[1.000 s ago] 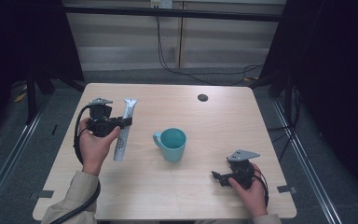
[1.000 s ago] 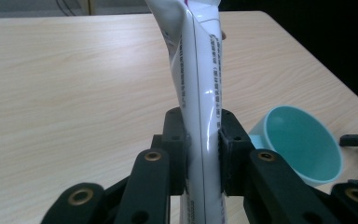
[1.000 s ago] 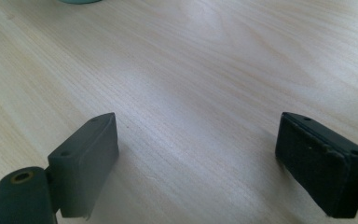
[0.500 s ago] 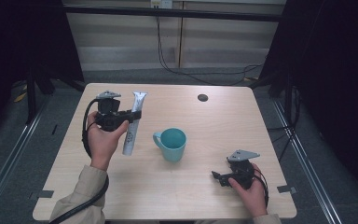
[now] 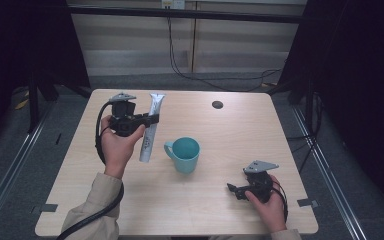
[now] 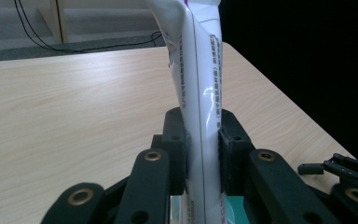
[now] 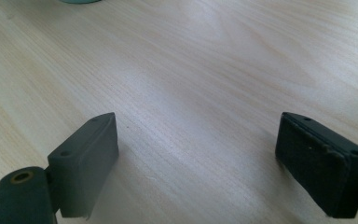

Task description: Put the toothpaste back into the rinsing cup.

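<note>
Left gripper [image 5: 150,119] fingers clamped on white tube [image 5: 150,127], held upright above worktop [image 5: 220,200], beside teal mug [image 5: 184,154]. Right gripper [image 5: 235,189] fingers wide, empty. Advice: keep the tube vertical, centre it over the mug, lower gently.

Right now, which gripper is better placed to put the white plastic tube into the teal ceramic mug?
Left. The left gripper already clamps the white plastic tube beside the teal ceramic mug; the right gripper rests open and empty.
</note>
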Demonstrator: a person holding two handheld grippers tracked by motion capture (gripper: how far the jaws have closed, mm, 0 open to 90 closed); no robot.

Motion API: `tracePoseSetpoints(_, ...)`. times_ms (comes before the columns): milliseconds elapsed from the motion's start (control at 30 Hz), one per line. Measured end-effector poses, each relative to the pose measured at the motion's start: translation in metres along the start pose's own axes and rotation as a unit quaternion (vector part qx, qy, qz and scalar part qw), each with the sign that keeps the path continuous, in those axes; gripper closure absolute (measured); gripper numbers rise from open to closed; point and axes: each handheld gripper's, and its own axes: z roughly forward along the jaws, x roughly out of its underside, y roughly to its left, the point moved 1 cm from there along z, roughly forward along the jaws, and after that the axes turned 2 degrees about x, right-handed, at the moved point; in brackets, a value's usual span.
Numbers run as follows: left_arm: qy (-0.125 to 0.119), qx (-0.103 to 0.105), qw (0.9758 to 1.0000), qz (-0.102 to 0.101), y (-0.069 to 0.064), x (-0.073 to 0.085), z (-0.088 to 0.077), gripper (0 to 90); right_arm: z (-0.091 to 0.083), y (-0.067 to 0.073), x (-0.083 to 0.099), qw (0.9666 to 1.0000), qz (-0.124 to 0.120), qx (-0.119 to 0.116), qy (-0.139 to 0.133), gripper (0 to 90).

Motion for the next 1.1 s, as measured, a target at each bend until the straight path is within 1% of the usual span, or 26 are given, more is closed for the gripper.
tracePoseSetpoints(33, -0.001, 0.0, 1.0, 0.003, -0.001, -0.001, 0.0, 76.3, 0.0, 0.0, 0.0, 1.0, 0.0, 0.0, 0.0, 12.6)
tracePoseSetpoints(433, -0.013, 0.006, 0.9999, 0.007, -0.009, -0.01, 0.006, 76.3, 0.0, 0.0, 0.0, 1.0, 0.0, 0.0, 0.0, 12.6)
tracePoseSetpoints(667, -0.026, 0.012, 0.9995, 0.013, -0.015, -0.015, 0.01, 76.3, 0.0, 0.0, 0.0, 1.0, 0.0, 0.0, 0.0, 12.6)
tracePoseSetpoints(833, -0.031, 0.012, 0.9993, 0.017, -0.018, -0.017, 0.014, 76.3, 0.0, 0.0, 0.0, 1.0, 0.0, 0.0, 0.0, 12.6)
tracePoseSetpoints(900, -0.031, 0.016, 0.9993, 0.014, -0.019, -0.018, 0.016, 76.3, 0.0, 0.0, 0.0, 1.0, 0.0, 0.0, 0.0, 12.6)
tracePoseSetpoints(967, -0.032, 0.015, 0.9992, 0.017, -0.02, -0.018, 0.018, 76.3, 0.0, 0.0, 0.0, 1.0, 0.0, 0.0, 0.0, 12.6)
tracePoseSetpoints(1067, -0.035, 0.018, 0.9992, 0.013, -0.02, -0.019, 0.021, 76.3, 0.0, 0.0, 0.0, 1.0, 0.0, 0.0, 0.0, 12.6)
tracePoseSetpoints(1100, -0.037, 0.017, 0.9991, 0.015, -0.02, -0.019, 0.022, 76.3, 0.0, 0.0, 0.0, 1.0, 0.0, 0.0, 0.0, 12.6)
